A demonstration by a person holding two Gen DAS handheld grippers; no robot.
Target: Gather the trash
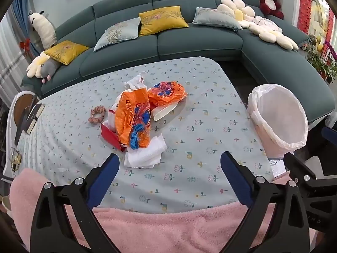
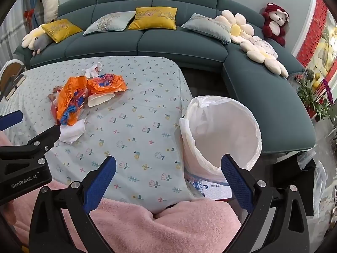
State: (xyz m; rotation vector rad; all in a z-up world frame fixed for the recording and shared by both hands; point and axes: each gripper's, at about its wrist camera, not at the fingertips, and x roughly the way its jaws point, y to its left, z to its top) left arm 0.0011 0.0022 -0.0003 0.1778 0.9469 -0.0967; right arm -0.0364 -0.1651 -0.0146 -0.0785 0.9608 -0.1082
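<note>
My left gripper (image 1: 169,164) is spread wide, grasping nothing, as is my right gripper (image 2: 168,166). The orange bag (image 1: 134,120) lies ahead of the left jaws, long axis running away from me, atop a red box (image 1: 109,136). White tissue (image 1: 145,154) sits nearest. The lined bin (image 2: 223,132) stands beside my right jaws.

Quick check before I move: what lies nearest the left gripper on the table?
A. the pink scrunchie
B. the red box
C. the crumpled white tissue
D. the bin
C: the crumpled white tissue lies just ahead of the open left gripper, at the near edge of the trash pile, closer than the red box, the scrunchie or the lined bin.
</note>
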